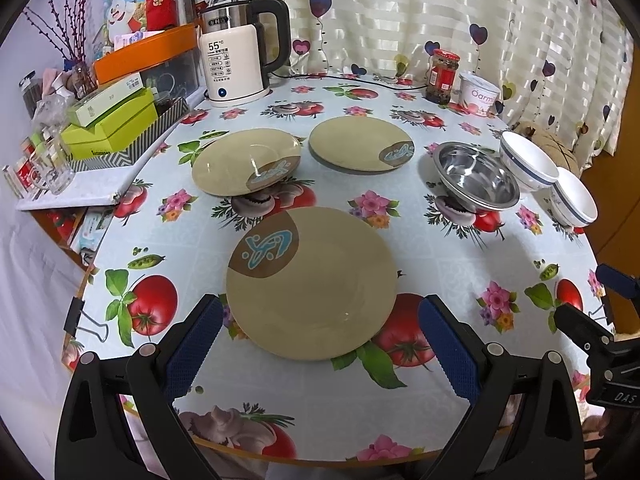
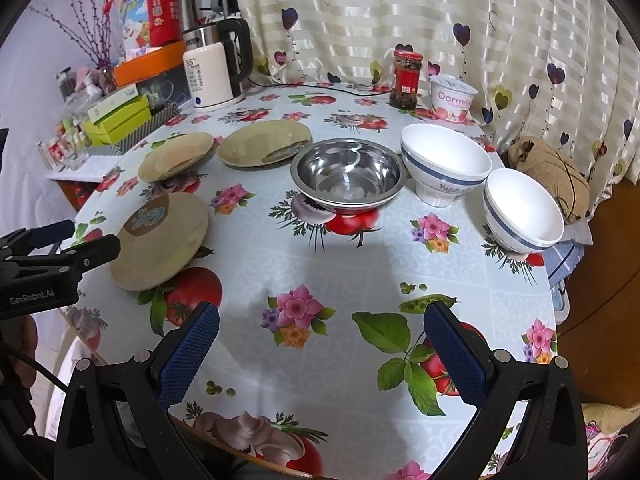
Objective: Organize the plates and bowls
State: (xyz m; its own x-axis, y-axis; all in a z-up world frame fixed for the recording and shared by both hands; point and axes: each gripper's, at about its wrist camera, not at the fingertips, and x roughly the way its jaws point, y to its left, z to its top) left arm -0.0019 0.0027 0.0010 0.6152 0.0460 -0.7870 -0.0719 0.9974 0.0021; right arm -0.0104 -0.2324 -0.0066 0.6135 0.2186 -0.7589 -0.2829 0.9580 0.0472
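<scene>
- The left gripper (image 1: 320, 340) has its blue-padded fingers (image 1: 196, 344) spread wide and empty at the bottom of the left wrist view; the right gripper (image 2: 322, 344) is likewise spread and holds nothing, low in its own view.
- The nearest plate (image 1: 312, 284) lies flat on the counter (image 1: 460, 264) in the centre of the left view, just ahead of the left fingers. Two more tan plates sit above it: one at centre left (image 1: 244, 162), one at centre (image 1: 360, 142).
- A steel bowl (image 2: 348, 176) sits mid-frame in the right view, with one white bowl (image 2: 446, 162) to its right and a second white bowl (image 2: 522, 212) further right, near the counter's edge.
- Judged step: picking up the nearest plate to stack it on another. A flat plate offers only its rim, so the left fingers should come in low, one pad under the lip and one on top, and close firmly before lifting level.
- The right gripper is better placed for nesting the bowls; the white one at the edge wants care.
- Readable writing: the kettle (image 1: 240, 60) shows "55°C"; a white tub (image 2: 454, 100) reads "Oarm…", the rest hidden; the left gripper's body reads "GenRobot.AI" at the left edge of the right view.
</scene>
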